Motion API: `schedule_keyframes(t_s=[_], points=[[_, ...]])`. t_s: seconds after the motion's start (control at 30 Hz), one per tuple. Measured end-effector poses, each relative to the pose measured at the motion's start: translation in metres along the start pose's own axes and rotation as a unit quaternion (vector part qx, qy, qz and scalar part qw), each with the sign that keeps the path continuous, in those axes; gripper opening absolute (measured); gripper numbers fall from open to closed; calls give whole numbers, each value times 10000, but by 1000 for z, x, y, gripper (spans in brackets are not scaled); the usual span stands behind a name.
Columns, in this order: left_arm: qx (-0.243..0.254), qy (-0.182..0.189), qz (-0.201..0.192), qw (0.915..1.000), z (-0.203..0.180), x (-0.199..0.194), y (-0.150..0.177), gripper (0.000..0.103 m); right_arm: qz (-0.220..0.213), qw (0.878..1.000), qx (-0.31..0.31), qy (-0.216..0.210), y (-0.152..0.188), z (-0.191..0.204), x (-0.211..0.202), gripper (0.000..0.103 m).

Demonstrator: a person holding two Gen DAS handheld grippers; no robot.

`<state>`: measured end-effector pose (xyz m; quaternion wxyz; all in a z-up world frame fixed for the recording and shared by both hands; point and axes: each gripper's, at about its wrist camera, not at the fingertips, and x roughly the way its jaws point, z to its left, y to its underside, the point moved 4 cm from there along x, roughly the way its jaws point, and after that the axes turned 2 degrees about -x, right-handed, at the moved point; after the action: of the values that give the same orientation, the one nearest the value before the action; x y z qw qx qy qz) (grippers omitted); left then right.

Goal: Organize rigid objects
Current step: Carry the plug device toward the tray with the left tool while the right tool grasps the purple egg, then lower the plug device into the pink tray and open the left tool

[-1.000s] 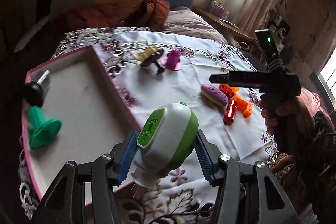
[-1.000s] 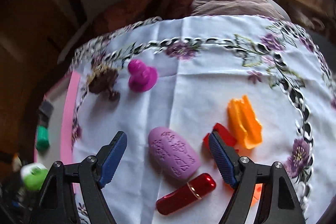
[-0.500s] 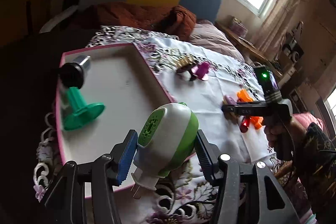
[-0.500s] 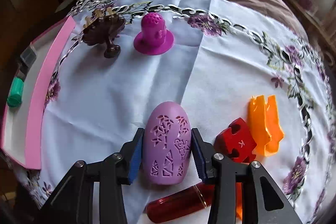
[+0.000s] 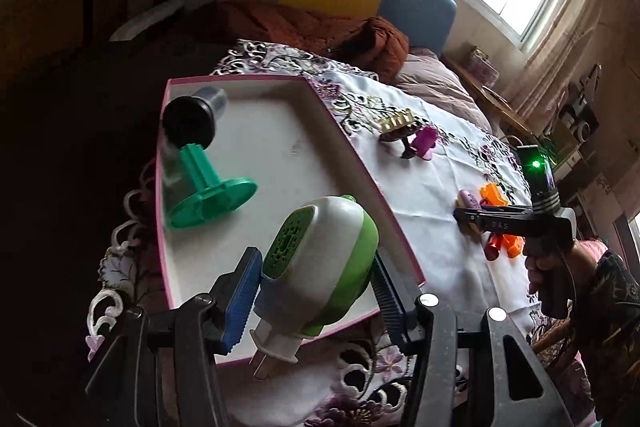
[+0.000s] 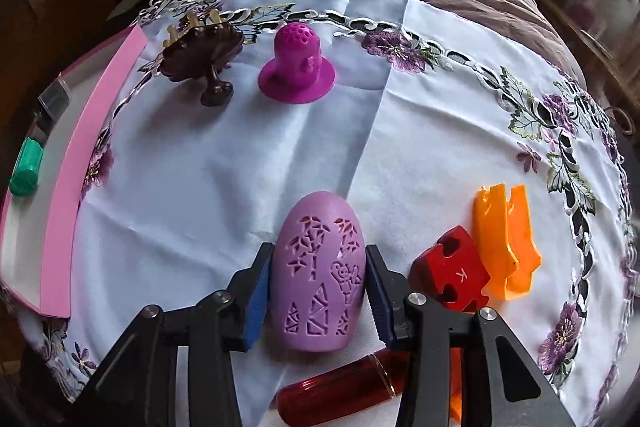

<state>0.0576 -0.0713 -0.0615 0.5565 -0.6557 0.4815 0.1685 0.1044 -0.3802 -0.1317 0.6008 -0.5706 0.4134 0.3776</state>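
Over the pink tray's near edge (image 5: 400,247), the left hand-held gripper (image 5: 312,291) clamps a green-and-white plug-in (image 5: 320,259); mid-bench, the right hand-held gripper (image 6: 318,291) pinches the purple egg (image 6: 318,275) lengthwise.

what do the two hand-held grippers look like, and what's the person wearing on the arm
Each hand-held gripper is a black frame with silver screws and two ribbed blue pads. From the side, the right one has a black pistol handle and a block with a green light. The sleeve is dark with a floral print.
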Motion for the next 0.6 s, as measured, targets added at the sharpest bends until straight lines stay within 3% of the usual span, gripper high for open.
schedule_keyframes(t_s=[0.27,0.6], points=[[-305,-144,-150,9993,22,-9,-9,56,-18,10000,-43,60,0,1,-2,45],[-144,-501,-304,9982,21,-13,-20,56,-62,9997,-194,151,1,4,-3,45]])
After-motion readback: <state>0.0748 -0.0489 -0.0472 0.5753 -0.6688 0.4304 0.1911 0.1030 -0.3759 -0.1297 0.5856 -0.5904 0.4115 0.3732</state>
